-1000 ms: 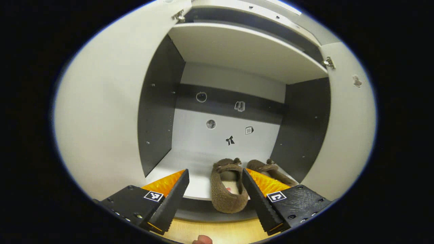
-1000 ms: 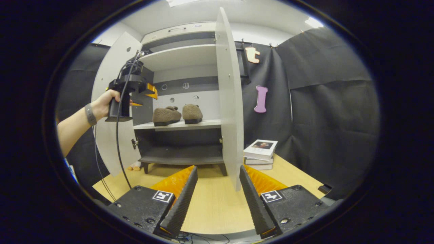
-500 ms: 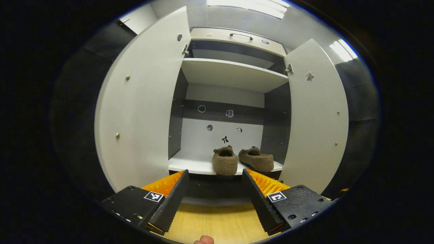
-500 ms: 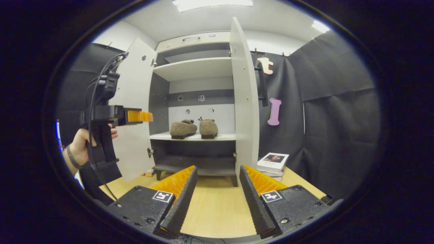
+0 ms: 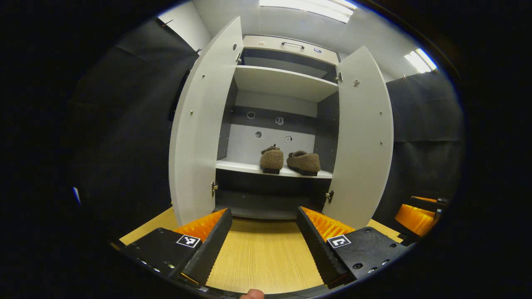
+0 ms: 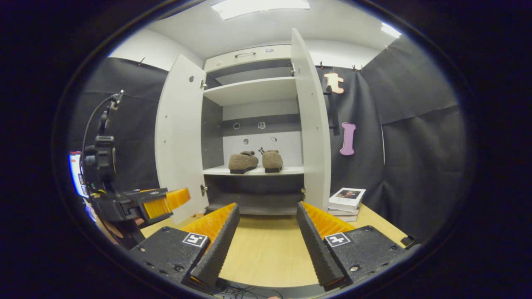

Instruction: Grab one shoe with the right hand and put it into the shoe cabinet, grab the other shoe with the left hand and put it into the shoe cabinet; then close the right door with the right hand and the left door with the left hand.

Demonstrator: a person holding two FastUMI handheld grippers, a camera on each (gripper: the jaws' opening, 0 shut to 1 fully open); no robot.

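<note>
two fuzzy brown shoes sit side by side on the cabinet's middle shelf, toward its right end. the left shoe points straight in, heel at the front edge; the right shoe is angled. both doors stand wide open (left door, right door).

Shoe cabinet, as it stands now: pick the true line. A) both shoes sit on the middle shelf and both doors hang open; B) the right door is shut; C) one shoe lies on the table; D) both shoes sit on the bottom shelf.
A: both shoes sit side by side on the middle shelf, with the left door and right door swung open.
</note>
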